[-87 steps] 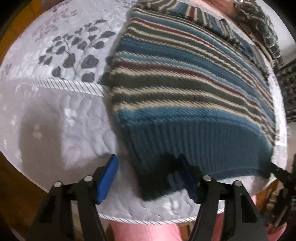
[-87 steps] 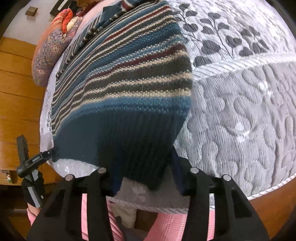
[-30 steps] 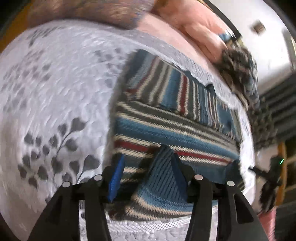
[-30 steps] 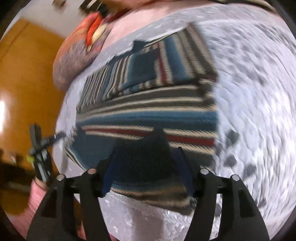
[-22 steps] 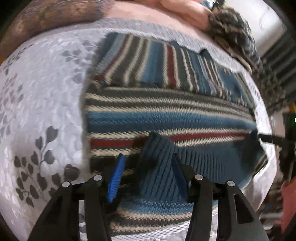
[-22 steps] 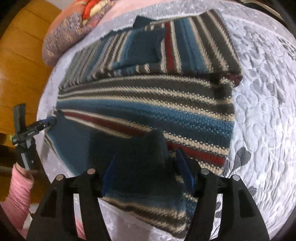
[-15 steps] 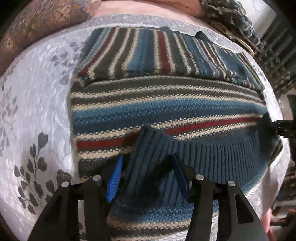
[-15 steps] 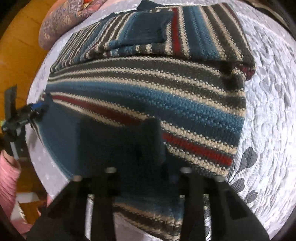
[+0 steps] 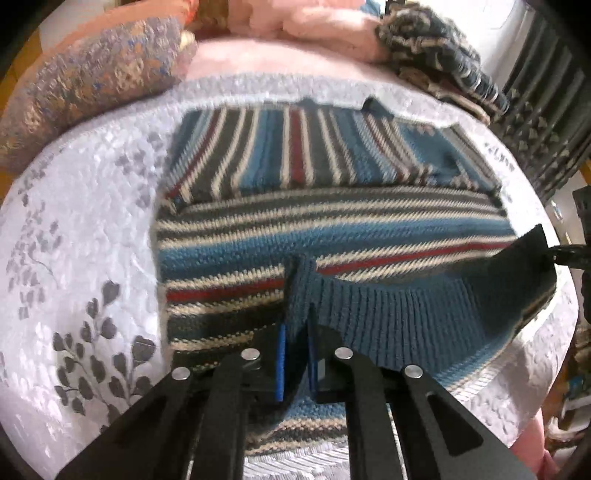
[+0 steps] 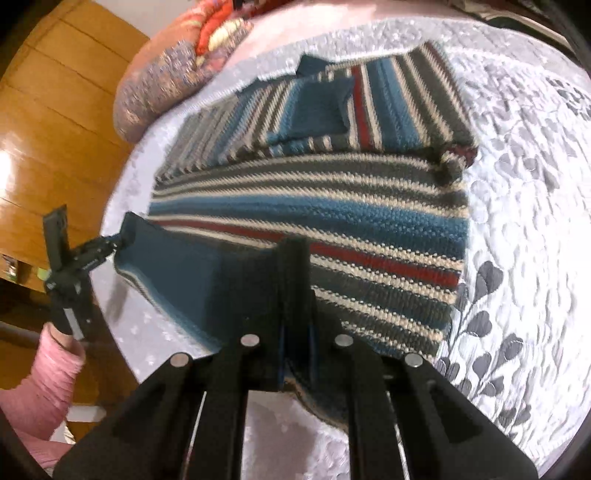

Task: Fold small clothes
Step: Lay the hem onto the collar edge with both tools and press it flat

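Observation:
A knit sweater (image 9: 332, 236) striped in blue, grey, cream and red lies on the white quilted bed (image 9: 81, 236), its sleeves folded across the chest. My left gripper (image 9: 296, 332) is shut on the ribbed blue hem (image 9: 399, 317), which it holds raised above the sweater's body. In the right wrist view my right gripper (image 10: 295, 325) is shut on the same hem (image 10: 192, 273) near its other end. Each view shows the opposite gripper pinching a lifted hem corner: the right gripper (image 9: 565, 254) and the left gripper (image 10: 92, 254).
A patterned pillow (image 9: 85, 88) and pink bedding (image 9: 295, 26) lie beyond the collar. Another dark striped knit (image 9: 443, 55) sits at the back right beside a dark slatted rack (image 9: 546, 110). A wooden floor (image 10: 55, 110) borders the bed. A pink sleeve (image 10: 48, 369) shows.
The hem has left the bed's near edge and travelled up over the sweater's body toward the collar. Both pairs of fingers have drawn in tight on the rib.

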A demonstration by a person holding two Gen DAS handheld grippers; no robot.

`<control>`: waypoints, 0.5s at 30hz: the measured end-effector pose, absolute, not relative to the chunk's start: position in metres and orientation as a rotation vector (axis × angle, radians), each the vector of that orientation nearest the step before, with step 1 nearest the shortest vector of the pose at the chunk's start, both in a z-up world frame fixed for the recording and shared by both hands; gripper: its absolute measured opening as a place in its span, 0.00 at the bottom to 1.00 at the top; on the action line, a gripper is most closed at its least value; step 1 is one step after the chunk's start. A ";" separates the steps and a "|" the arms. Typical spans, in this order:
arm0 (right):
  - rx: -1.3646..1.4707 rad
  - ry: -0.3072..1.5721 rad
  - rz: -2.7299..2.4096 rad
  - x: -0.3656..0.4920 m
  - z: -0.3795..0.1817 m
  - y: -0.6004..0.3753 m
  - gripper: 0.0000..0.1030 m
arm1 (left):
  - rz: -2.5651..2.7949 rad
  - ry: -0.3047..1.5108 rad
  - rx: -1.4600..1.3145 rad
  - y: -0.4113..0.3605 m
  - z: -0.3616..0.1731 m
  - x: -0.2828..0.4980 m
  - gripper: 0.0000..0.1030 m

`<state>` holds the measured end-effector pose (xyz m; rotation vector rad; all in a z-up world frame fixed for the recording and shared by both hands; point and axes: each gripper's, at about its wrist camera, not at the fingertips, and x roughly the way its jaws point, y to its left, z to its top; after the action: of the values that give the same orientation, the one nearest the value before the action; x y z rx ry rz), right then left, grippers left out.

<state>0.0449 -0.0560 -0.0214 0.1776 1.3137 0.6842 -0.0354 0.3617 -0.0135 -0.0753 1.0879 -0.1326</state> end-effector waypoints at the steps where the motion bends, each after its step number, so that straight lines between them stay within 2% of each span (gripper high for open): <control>1: 0.188 1.297 0.686 0.046 -0.013 -0.060 0.08 | -0.129 1.075 -0.077 0.362 -0.008 -0.034 0.09; 7: 0.209 1.190 0.693 0.065 0.039 -0.068 0.08 | -0.105 0.936 -0.138 0.372 0.047 -0.012 0.09; 15: 0.200 1.115 0.613 0.126 0.077 -0.059 0.08 | -0.042 0.842 -0.143 0.375 0.078 0.052 0.08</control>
<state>0.1256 -0.0585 0.0774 0.2004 1.1148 0.6133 0.0516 0.3747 0.0784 -0.1429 0.8417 -0.0420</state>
